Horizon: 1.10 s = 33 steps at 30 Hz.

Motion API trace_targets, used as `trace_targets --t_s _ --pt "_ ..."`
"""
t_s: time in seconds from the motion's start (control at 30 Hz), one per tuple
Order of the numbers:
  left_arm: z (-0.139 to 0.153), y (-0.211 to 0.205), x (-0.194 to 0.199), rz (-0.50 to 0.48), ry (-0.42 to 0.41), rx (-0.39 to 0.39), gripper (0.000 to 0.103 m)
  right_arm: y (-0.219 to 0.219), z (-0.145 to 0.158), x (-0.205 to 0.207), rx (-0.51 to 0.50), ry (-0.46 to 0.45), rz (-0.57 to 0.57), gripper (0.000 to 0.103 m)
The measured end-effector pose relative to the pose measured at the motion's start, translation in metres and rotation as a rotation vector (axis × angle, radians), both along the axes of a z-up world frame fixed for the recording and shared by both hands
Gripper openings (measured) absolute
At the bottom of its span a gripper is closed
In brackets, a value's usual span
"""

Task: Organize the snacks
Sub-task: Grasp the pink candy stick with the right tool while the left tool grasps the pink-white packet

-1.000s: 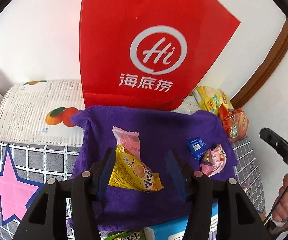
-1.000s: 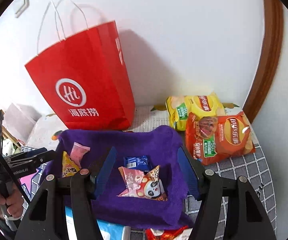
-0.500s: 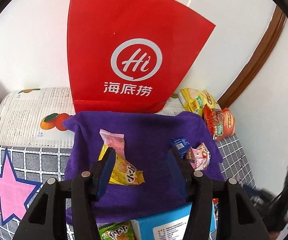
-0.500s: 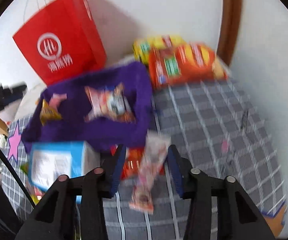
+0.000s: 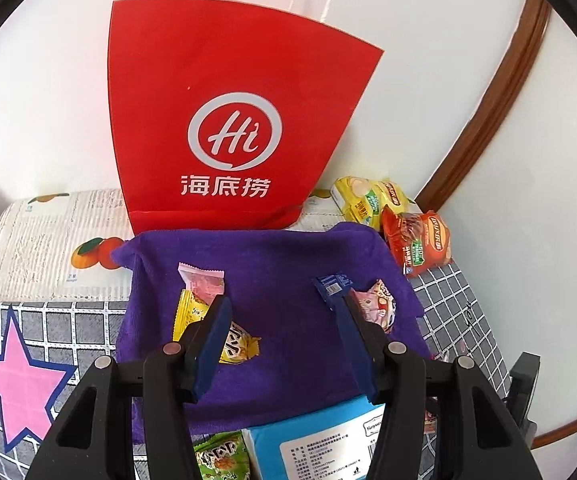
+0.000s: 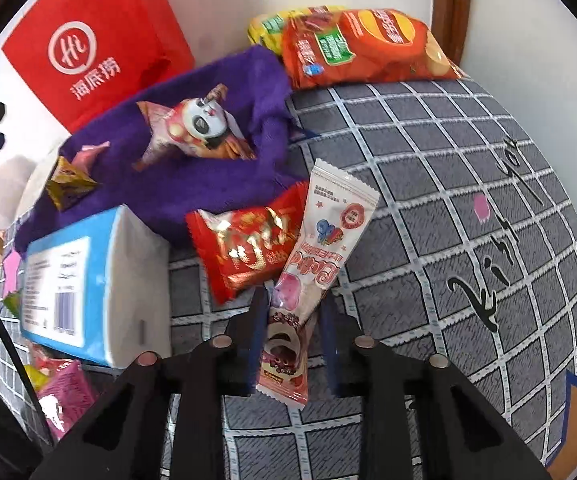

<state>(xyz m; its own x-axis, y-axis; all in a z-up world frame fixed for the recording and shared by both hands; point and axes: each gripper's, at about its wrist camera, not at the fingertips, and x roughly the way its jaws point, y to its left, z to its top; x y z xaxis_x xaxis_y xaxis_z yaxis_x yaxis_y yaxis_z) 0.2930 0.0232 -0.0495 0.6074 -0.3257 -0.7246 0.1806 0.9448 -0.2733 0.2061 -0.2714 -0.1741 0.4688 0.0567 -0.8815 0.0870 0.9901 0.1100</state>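
A purple cloth [image 5: 288, 256] lies in front of a red paper bag [image 5: 228, 120]. On the cloth are a pink packet [image 5: 204, 280], a yellow packet [image 5: 192, 312], a small blue packet [image 5: 330, 284] and a panda packet [image 5: 378, 304]. My left gripper [image 5: 284, 332] hovers open above the cloth, with nothing between its fingers. In the right wrist view, my right gripper [image 6: 292, 304] points down at the grey checked cover. Its jaws are closing, pads against a long pink-and-white snack packet [image 6: 328, 232]. That packet lies beside a red foil packet [image 6: 248, 244].
A blue-and-white box [image 6: 68, 280] sits at the cloth's near edge, with a green packet [image 5: 216, 456] and a pink packet [image 6: 64, 396] near it. Yellow [image 5: 368, 200] and orange chip bags [image 6: 360, 48] lie by the wall. The checked cover [image 6: 448, 160] stretches right.
My right gripper dropped from above the purple cloth to the checked cover, and its jaws narrowed around the pink-and-white packet. My left gripper pulled back and up a little, still open.
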Motion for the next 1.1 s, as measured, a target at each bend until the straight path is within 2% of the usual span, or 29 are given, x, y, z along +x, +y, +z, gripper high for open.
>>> trace_targets --t_s 0.07,0.2,0.33,0.43,0.7,0.83,0.97,1.1 --pt "0.003 -0.001 -0.003 -0.003 -0.013 0.004 0.052 0.0 0.005 -0.008 -0.003 -0.029 0.01 0.018" --pt "0.008 -0.001 -0.008 -0.003 -0.03 0.003 0.052 -0.002 0.018 -0.026 -0.027 -0.031 0.03 0.018" --pt "0.015 -0.005 -0.014 -0.014 -0.045 0.027 0.052 -0.008 0.032 -0.048 0.021 -0.027 0.038 0.018" --pt "0.024 -0.002 -0.022 -0.003 -0.08 0.037 0.052 -0.008 0.038 -0.063 0.019 -0.024 0.056 0.018" --pt "0.03 0.024 -0.057 0.064 -0.064 0.118 0.052 0.007 0.029 -0.087 -0.003 -0.019 0.143 0.018" --pt "0.011 0.038 -0.079 0.098 -0.012 0.141 0.052 0.02 0.01 -0.084 0.012 0.01 0.172 0.018" --pt "-0.025 0.056 -0.101 0.149 0.093 0.101 0.052 0.029 -0.01 -0.079 -0.01 0.02 0.191 0.018" --pt "-0.057 0.064 -0.121 0.183 0.17 0.086 0.052 0.031 -0.014 -0.08 -0.024 -0.025 0.189 0.019"
